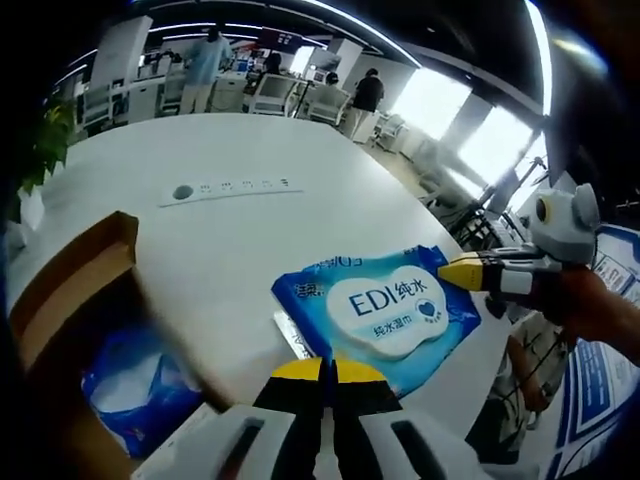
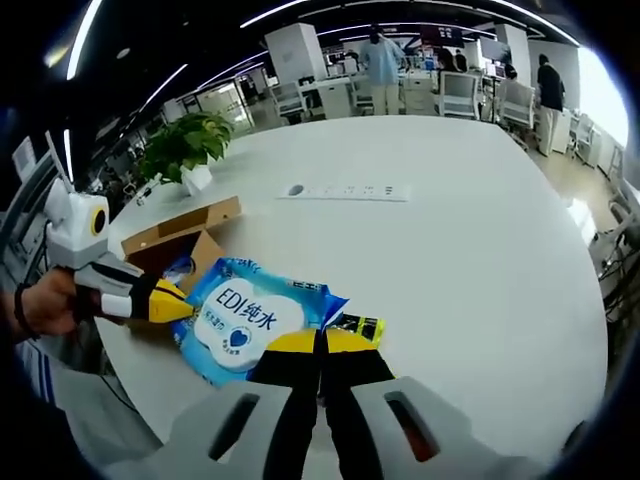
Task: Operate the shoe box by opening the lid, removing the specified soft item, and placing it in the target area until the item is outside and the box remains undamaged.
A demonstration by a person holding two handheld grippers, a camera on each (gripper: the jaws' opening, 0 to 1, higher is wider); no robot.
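My left gripper (image 1: 322,368) has its jaws pressed together, yellow tips touching, and I see nothing between them. The wipes pack (image 1: 385,310) lies flat on the white table (image 1: 230,230) just ahead of these tips, its near edge almost at them. A small dark sachet (image 1: 292,335) lies by the pack's near corner.

My right gripper (image 2: 320,342) is closed the same way and empty, as far as I can see. In its view the pack (image 2: 245,322) is just ahead and to the left, and the sachet (image 2: 357,326) is right at the tips.

I judge the task nearly done: the box (image 1: 70,300) stands open to my left with the lid flap up, and the pack is outside it. Something blue (image 1: 135,385) is inside the box; what it is, I cannot tell. The box looks undamaged. Whether this spot is the target area I cannot tell.
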